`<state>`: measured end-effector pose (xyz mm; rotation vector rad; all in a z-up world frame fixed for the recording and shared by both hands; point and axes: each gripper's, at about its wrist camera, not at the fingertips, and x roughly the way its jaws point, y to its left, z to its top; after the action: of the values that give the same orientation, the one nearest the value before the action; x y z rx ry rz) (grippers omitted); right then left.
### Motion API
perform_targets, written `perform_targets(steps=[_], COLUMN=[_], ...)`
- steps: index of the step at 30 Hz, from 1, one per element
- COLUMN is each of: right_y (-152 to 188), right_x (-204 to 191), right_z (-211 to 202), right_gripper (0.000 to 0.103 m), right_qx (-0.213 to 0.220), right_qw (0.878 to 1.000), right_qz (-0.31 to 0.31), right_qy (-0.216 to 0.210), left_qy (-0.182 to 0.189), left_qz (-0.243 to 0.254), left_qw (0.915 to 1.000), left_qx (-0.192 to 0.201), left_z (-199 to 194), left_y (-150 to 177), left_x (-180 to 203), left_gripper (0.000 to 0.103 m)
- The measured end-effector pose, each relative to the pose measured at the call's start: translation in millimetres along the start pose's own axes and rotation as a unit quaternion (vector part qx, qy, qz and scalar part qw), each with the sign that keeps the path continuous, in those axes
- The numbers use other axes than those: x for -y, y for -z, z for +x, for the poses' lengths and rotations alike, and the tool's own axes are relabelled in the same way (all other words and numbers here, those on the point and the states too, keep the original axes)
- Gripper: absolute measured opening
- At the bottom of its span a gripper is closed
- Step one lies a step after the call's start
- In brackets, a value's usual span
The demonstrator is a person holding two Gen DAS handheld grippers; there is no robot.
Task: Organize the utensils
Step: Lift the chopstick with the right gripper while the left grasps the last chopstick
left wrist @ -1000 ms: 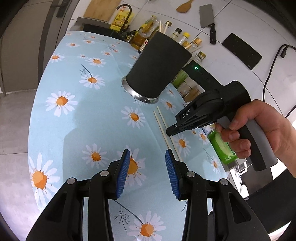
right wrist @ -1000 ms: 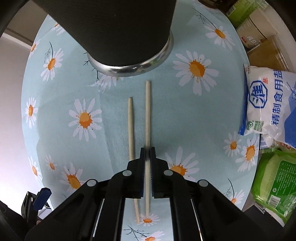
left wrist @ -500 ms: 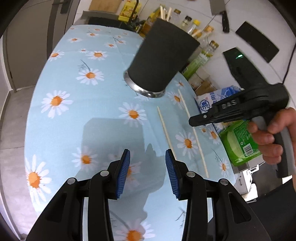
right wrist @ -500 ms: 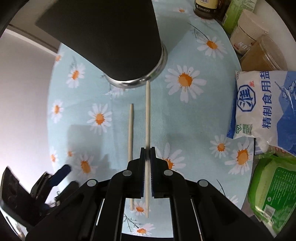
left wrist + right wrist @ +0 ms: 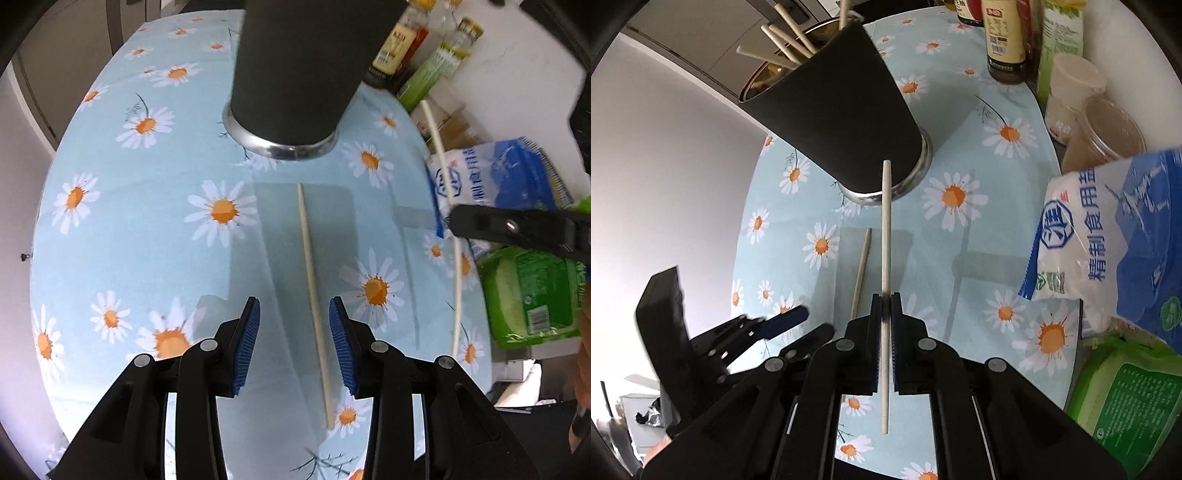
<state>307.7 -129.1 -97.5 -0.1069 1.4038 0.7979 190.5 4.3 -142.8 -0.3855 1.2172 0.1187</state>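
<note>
My left gripper (image 5: 293, 345) sits low over the daisy-print surface (image 5: 122, 221) with its blue pads (image 5: 246, 347) partly apart and nothing pressed between them. One chopstick (image 5: 312, 295) lies flat on the cloth and runs up between those pads, nearer the right one, touching neither as far as I can see. Beyond its far tip stands the black utensil holder (image 5: 295, 70) on its metal base, and from my right wrist view I see several more chopsticks (image 5: 786, 35) poking out of its mouth. Further right, my right gripper (image 5: 885, 343) is clamped tight on a second chopstick (image 5: 885, 229), which is lifted clear of the cloth; its far tip shows in front of the holder's base. At the right edge of the surface lie a blue and white salt bag (image 5: 1108, 236) and a green packet (image 5: 1123, 398), with bottles (image 5: 1003, 37) behind them.
</note>
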Motion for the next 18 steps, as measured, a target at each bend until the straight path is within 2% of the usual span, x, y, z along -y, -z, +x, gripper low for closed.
perform_targets(steps=[6,10,14,18], right_y=[12.5,17.7,19.9,22.1], right_x=[23.6,33.0,42.5,48.4], right_z=[-4.9,-9.9,-14.4,-12.6], right_gripper=[0.006,0.006,0.006,0.006], right_qx=[-0.003,0.001,0.01,0.002], right_qw=[1.0,0.999,0.999,0.999], right_qz=[0.01,0.013,0.019,0.02], right_qy=[-0.027,-0.036,-0.041,-0.05], left_qy=[-0.025,-0.04,-0.062,-0.083], left_qz=[0.013,0.016,0.005,0.006], left_qw=[0.9992,0.998,0.9962,0.9943], left_qx=[-0.028,-0.047,-0.061,-0.066], left_z=[17.3,28.0,34.2,38.1], left_y=[-9.7,-13.6,-18.9,-24.0], left_x=[20.9,29.8,31.0,33.3], left_gripper=[0.036,0.024,0.021,0.012])
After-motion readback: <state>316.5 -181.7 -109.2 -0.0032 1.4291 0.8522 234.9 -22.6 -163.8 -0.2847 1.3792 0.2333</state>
